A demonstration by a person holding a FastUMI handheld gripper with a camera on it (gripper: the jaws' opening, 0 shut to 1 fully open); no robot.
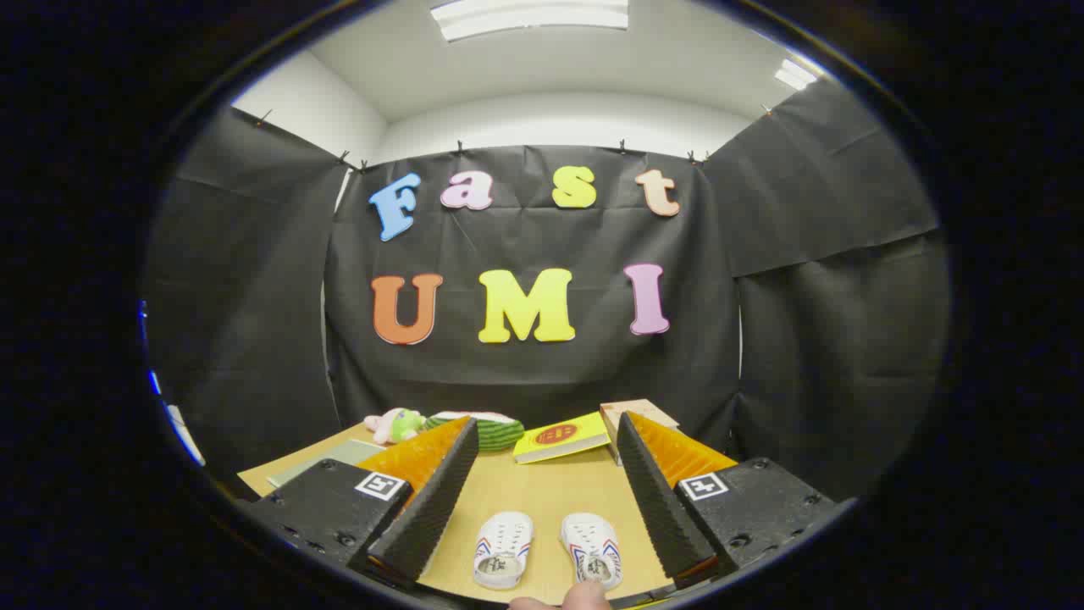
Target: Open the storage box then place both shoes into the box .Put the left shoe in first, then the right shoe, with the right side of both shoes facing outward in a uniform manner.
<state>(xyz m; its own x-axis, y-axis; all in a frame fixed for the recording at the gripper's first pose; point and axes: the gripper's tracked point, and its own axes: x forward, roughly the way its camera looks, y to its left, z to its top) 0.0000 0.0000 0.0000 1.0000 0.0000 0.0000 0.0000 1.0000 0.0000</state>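
Note:
Two white shoes with red and blue side stripes lie side by side on the wooden table (542, 491), toes pointing away from me. One shoe (503, 549) lies nearer my left finger, the other (592, 549) nearer my right finger. My gripper (545, 422) hovers above them, open wide, with nothing held; both shoes lie low between the bases of the fingers. A light brown box (641, 413) stands at the table's far side, just beyond my right fingertip, partly hidden by it.
A yellow book (561, 437) lies beyond the fingers at the back. A green striped plush (494, 429) and a pink and green toy (394, 424) sit back left. A greenish sheet (330, 457) lies on the left. A person's fingertip (584, 598) shows by the near shoe.

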